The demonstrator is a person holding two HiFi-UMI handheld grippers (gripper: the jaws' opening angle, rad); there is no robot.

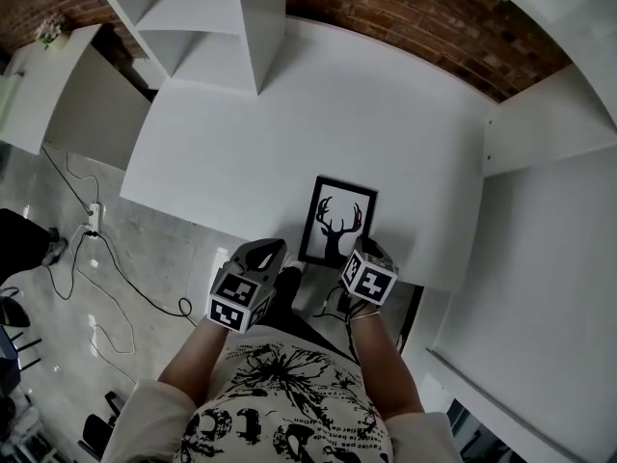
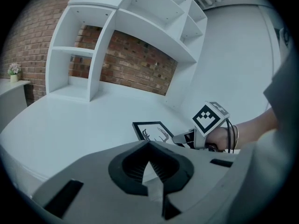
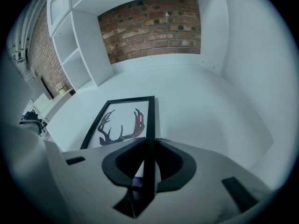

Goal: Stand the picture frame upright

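Note:
The black picture frame (image 1: 337, 222) with a deer-antler print lies flat on the white desk (image 1: 289, 114), close to its front edge. My right gripper (image 1: 360, 252) holds the frame's near right corner. In the right gripper view the frame's (image 3: 124, 118) black right edge runs straight between the jaws of the right gripper (image 3: 148, 146), which are shut on it. My left gripper (image 1: 281, 258) hovers at the desk's front edge just left of the frame, shut and empty. The left gripper view shows the left gripper (image 2: 149, 149) closed, with the frame (image 2: 152, 130) and the right gripper (image 2: 185, 138) beyond it.
White shelf units (image 1: 212, 27) stand at the desk's back left against a brick wall (image 1: 434, 17). A second white surface (image 1: 549, 258) adjoins on the right. Cables and a power strip (image 1: 92, 222) lie on the floor to the left.

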